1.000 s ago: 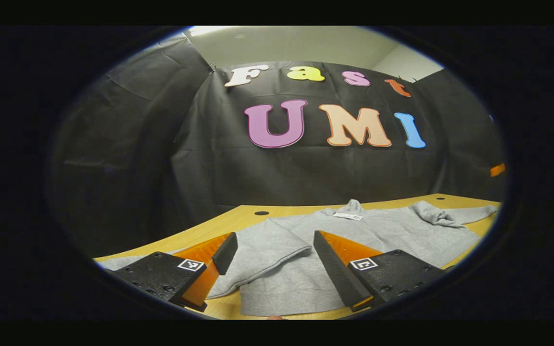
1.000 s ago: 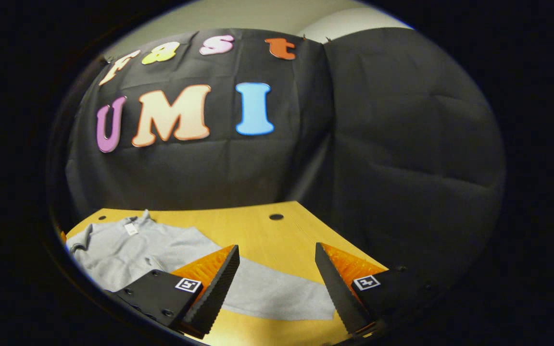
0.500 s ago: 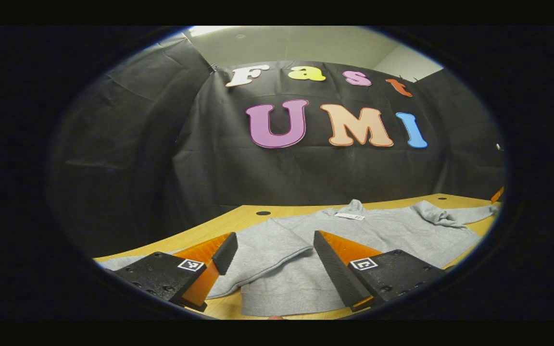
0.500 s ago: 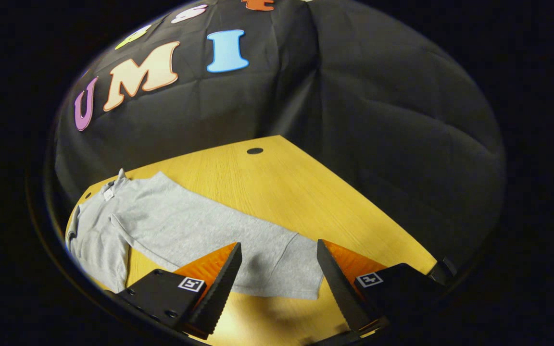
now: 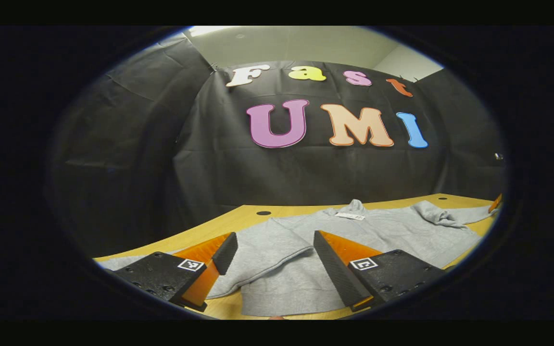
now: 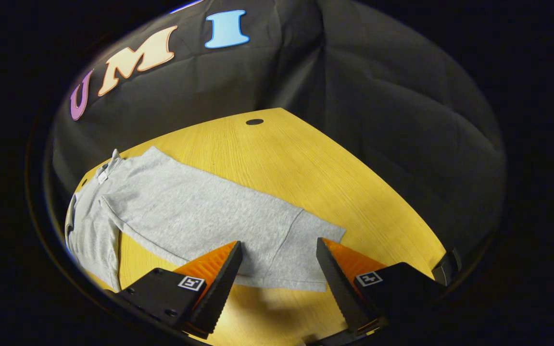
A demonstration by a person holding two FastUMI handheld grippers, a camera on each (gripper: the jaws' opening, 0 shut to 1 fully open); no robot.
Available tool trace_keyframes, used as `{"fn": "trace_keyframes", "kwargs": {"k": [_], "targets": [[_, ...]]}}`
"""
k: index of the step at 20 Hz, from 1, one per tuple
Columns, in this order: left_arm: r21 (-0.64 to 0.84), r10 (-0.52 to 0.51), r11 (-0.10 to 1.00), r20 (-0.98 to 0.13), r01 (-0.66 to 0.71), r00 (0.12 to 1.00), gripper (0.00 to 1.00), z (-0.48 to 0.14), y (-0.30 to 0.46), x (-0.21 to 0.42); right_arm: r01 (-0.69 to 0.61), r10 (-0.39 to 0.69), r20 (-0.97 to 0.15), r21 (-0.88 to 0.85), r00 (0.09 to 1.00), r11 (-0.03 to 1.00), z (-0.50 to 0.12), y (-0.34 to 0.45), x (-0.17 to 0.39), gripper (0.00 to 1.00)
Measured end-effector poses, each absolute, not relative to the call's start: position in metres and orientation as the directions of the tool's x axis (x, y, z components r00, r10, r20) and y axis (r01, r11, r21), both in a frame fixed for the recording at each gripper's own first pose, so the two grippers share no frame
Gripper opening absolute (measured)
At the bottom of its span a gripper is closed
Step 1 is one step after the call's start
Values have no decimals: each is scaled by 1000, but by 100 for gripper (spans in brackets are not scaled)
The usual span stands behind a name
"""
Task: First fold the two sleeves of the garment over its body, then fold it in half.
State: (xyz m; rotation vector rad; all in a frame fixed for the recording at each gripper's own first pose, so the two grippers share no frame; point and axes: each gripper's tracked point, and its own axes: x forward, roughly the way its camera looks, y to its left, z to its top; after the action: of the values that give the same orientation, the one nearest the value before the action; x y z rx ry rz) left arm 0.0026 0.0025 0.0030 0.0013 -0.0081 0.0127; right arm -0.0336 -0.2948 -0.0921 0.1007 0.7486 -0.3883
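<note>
Right gripper view has my right hand-held gripper (image 6: 279, 262) spread wide above the sleeve (image 6: 277, 240) cuff, holding nothing; my left hand-held gripper (image 5: 272, 257) also gapes empty. Both hover over the wooden bench (image 6: 306, 163), where the grey garment (image 5: 378, 230) lies flat, unfolded.

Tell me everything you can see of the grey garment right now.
The grey garment is a long-sleeved top of soft knit, lying flat on the wooden table, collar toward the booth wall with a white tag inside. One sleeve stretches out straight, its cuff between the open fingers of the right gripper. The other sleeve lies below the left gripper. Neither sleeve is folded yet.
</note>
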Motion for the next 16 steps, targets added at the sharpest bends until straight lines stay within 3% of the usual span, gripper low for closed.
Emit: {"fn": "trace_keyframes", "kwargs": {"k": [1,4,6,8,9,11,14,16], "targets": [[1,13,1000,8,-13,1000,94,4,2,3,369,-306,-680,-56,666,928,-91,-294,-33,93],[1,13,1000,8,-13,1000,94,3,2,2,334,-292,-684,-74,669,940,-94,-292,-33,98],[1,13,1000,8,-13,1000,94,3,3,3,329,-280,-685,-63,672,942,-94,-286,-33,92],[1,13,1000,9,-13,1000,94,3,2,3,314,-279,-681,-76,677,946,-94,-285,-33,65],[1,13,1000,8,-13,1000,94,3,2,2,307,-274,-683,-77,677,949,-94,-281,-33,65],[1,12,1000,9,-12,1000,94,3,2,3,293,-266,-678,-77,685,953,-93,-278,-31,53],[1,12,1000,10,-12,1000,94,3,3,3,292,-271,-675,-86,686,953,-95,-272,-30,25],[1,13,1000,9,-13,1000,94,3,3,3,287,-279,-675,-103,683,952,-95,-271,-31,17]]}}
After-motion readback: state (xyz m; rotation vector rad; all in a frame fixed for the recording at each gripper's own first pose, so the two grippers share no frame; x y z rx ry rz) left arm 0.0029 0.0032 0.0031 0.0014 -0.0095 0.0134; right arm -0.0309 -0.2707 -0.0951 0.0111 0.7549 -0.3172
